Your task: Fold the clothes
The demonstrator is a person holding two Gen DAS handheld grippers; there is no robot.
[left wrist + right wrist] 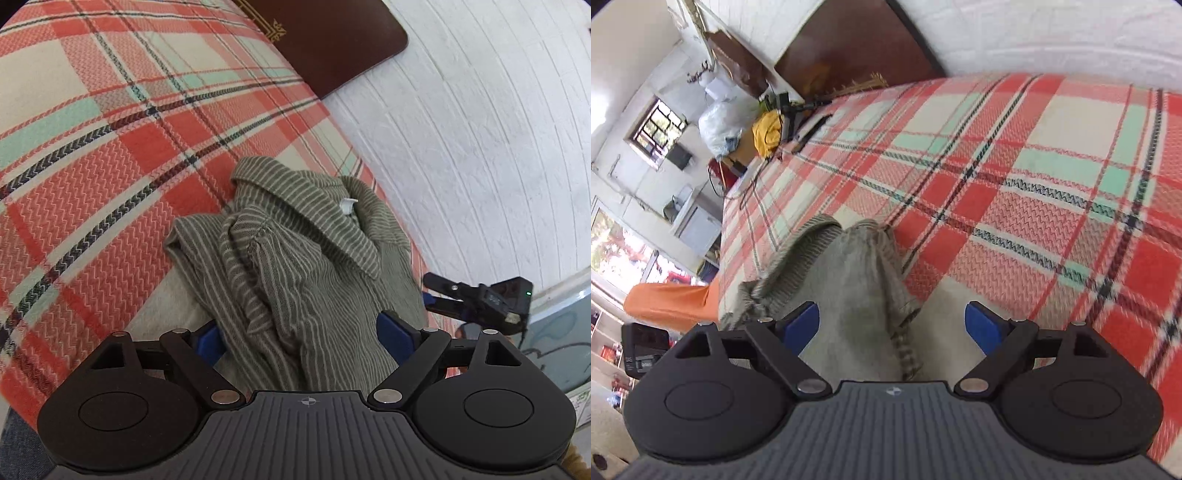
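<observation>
Your shirt (314,258) lies crumpled on the bed (92,166), unfolded; left tool (306,332) and right tool (892,325) gape apart, gripping nothing.

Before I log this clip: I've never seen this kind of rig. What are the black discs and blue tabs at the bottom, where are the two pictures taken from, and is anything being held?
There is no robot here. A person carries a two-finger gripper in each hand, and a wide-angle camera on each looks forward along its fingers. The black discs are the gripper's body; the blue tabs are its finger pads.

One picture is from the left gripper, the other from the right gripper. Both stand open over a crumpled green striped shirt lying on a plaid blanket that covers a bed. The cloth lies between the pads, but neither gripper pinches it, so nothing is held yet.
</observation>
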